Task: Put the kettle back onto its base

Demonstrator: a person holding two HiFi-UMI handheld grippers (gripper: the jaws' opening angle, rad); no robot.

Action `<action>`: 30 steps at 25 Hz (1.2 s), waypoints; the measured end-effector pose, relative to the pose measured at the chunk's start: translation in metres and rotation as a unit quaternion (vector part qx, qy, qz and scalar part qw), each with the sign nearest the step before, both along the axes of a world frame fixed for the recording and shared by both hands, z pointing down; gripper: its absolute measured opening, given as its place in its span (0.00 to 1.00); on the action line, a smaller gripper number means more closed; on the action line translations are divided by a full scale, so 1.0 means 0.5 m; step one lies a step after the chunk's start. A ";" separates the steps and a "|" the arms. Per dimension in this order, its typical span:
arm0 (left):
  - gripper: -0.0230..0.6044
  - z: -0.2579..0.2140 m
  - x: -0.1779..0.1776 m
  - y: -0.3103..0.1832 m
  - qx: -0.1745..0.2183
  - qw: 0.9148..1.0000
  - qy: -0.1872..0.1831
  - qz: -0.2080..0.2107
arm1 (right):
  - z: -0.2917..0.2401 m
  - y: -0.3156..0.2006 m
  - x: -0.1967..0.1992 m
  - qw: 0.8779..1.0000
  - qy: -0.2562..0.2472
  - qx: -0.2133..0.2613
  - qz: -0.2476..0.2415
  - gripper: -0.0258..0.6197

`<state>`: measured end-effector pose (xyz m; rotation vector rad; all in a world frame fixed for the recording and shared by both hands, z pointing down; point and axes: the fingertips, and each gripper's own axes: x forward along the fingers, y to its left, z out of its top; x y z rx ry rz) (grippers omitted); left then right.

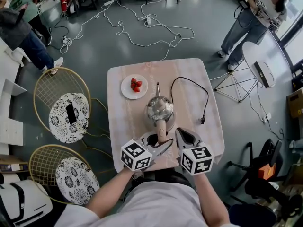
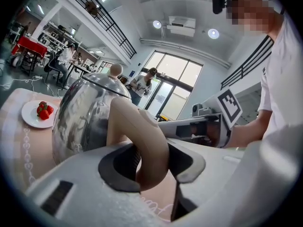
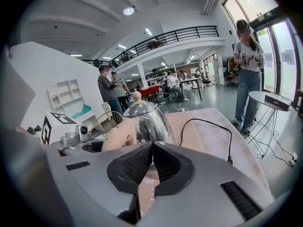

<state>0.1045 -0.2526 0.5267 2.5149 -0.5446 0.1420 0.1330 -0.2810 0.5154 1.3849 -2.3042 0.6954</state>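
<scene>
The left gripper (image 2: 150, 161) is straddling the kettle (image 1: 159, 109) handle (image 2: 142, 136), jaws wide; the right gripper (image 3: 151, 150) is hovering alongside, jaws pressed together.

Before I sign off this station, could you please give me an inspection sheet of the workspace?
Surface: pale pink table, faintly patterned.
Job's things: kettle upright on the table; base not made out beneath it.
Clutter: plate of strawberries beyond the kettle.
Grippers: left gripper open around the kettle's handle; right gripper shut, empty.
Cables: black cord on the table, plug lying loose; white cables across the floor.
Surroundings: two wire chairs left of the table; people standing further off.
</scene>
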 end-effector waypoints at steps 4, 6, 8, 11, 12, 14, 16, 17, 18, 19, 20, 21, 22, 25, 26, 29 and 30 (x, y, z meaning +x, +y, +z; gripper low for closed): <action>0.29 0.002 -0.003 0.000 0.000 1.000 -0.001 0.005 | 0.000 0.001 -0.003 1.000 0.000 0.000 0.001 0.05; 0.28 0.010 -0.003 0.009 -0.001 1.000 -0.006 0.013 | 0.000 0.002 -0.005 1.000 0.001 0.000 0.002 0.05; 0.28 0.019 -0.001 0.020 -0.004 1.000 -0.011 0.018 | 0.000 0.004 -0.008 1.000 0.001 0.001 0.002 0.05; 0.28 0.023 0.000 0.024 -0.006 1.000 -0.010 0.019 | -0.004 0.003 -0.011 1.000 0.000 0.002 0.003 0.05; 0.28 0.021 0.000 0.022 -0.008 1.000 -0.008 0.020 | -0.004 0.003 -0.012 1.000 0.000 0.002 0.003 0.05; 0.28 0.016 -0.003 0.017 -0.012 1.000 -0.005 0.026 | -0.005 0.003 -0.014 1.000 -0.001 0.002 0.004 0.05; 0.28 0.013 -0.005 0.015 -0.015 0.999 -0.010 0.036 | -0.006 0.003 -0.016 1.000 -0.001 0.002 0.005 0.05; 0.27 0.013 -0.005 0.016 -0.015 0.999 -0.015 0.041 | -0.007 0.003 -0.017 1.000 -0.001 0.002 0.005 0.05; 0.27 0.014 -0.006 0.019 -0.015 0.999 -0.020 0.046 | -0.008 0.004 -0.018 1.000 -0.002 0.003 0.006 0.05; 0.27 0.014 -0.006 0.021 -0.015 0.998 -0.023 0.049 | -0.009 0.004 -0.018 1.000 -0.002 0.003 0.006 0.05; 0.27 0.013 -0.006 0.023 -0.015 0.998 -0.023 0.051 | -0.011 0.005 -0.017 1.000 -0.003 0.004 0.007 0.05; 0.27 0.012 -0.006 0.026 -0.016 0.998 -0.021 0.052 | -0.011 0.005 -0.016 1.000 -0.003 0.004 0.007 0.05; 0.27 0.011 -0.004 0.029 -0.016 0.998 -0.020 0.053 | -0.012 0.005 -0.015 1.000 -0.004 0.005 0.008 0.05; 0.27 0.020 0.001 0.041 -0.010 0.998 -0.027 0.061 | -0.012 0.007 -0.013 1.000 -0.005 0.006 0.010 0.05; 0.27 0.023 0.002 0.043 -0.008 0.998 -0.029 0.063 | -0.011 0.008 -0.014 1.000 -0.005 0.006 0.010 0.05; 0.27 0.023 0.005 0.039 -0.007 0.998 -0.021 0.062 | -0.008 0.013 -0.017 1.000 -0.006 0.006 0.010 0.05; 0.27 0.023 0.007 0.035 -0.007 0.998 -0.020 0.060 | -0.008 0.015 -0.016 1.000 -0.006 0.006 0.009 0.05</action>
